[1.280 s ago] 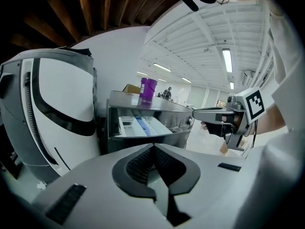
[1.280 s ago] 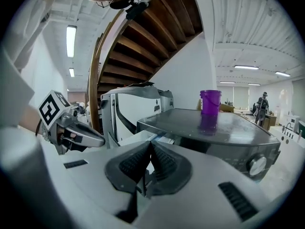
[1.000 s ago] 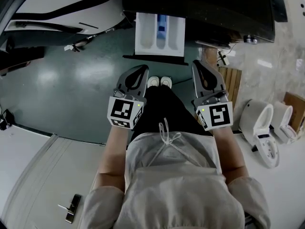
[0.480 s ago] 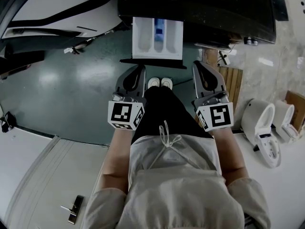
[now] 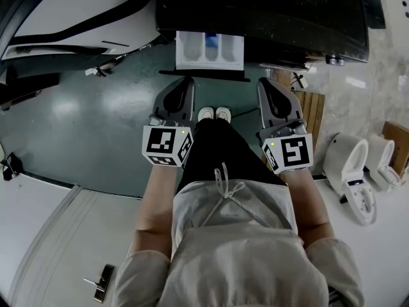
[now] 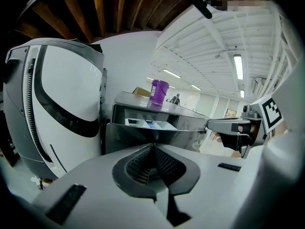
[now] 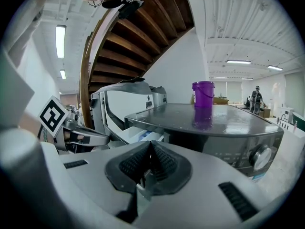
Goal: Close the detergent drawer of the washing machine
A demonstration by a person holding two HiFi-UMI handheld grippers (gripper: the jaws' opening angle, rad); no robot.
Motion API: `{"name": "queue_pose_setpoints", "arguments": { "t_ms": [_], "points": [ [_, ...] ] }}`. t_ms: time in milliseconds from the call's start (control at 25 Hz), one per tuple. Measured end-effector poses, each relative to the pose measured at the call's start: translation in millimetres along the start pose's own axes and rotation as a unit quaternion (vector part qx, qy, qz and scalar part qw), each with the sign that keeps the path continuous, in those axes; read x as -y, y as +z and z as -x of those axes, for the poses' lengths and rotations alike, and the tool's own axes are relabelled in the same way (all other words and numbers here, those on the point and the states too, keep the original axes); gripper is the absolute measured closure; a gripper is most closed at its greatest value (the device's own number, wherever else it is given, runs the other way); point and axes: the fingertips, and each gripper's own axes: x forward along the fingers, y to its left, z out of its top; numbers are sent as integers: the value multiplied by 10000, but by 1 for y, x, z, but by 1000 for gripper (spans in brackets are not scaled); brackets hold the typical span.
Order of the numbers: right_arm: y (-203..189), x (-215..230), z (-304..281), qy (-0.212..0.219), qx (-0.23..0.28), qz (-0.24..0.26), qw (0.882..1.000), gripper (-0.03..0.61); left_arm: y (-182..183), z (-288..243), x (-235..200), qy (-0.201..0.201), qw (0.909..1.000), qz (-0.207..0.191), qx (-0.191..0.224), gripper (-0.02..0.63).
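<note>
Head view, items as they lie:

1. Detergent drawer (image 5: 210,48): white, three compartments, the middle one with a blue insert. It stands partly pulled out from the upper left front of the washing machine (image 5: 287,11). Its dark front panel is the edge nearest you.

2. Your left tool (image 5: 184,85): jaws pressed together, nothing between them. The tip is at the drawer's front panel, left of centre. Contact cannot be told from above. In the left gripper view the panel fills the space straight ahead of the jaws.

3. Your right tool (image 5: 270,88): jaws together, empty. The tip lies under the machine's front edge, right of the drawer and apart from it.

4. Room for moving: green floor (image 5: 96,107) spreads out to the left of your left tool. Your shoes (image 5: 214,112) sit between the two tools, below the drawer. A white appliance (image 5: 70,8) with a black band flanks the machine, close to the drawer's left side. Wooden slats (image 5: 313,110) border your right tool on its outer side.

5. Purple bucket (image 7: 203,94): upright on the machine's dark top, well back from the drawer.

6. Hidden or unclear: the drawer's rear is inside the housing. What the compartments hold cannot be made out. From above, the machine's top covers its front face. The control knob (image 7: 259,157) shows only in the right gripper view, near the picture's edge, and the print beside it is too small to read.
</note>
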Motion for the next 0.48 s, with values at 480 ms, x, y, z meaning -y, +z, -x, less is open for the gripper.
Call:
{"name": "queue_pose_setpoints", "arguments": {
  "t_ms": [480],
  "points": [
    [16,13,-30,113,54,-62,9999,577,24,-40,-18,56,9999,-108,16,597]
  ]
}}
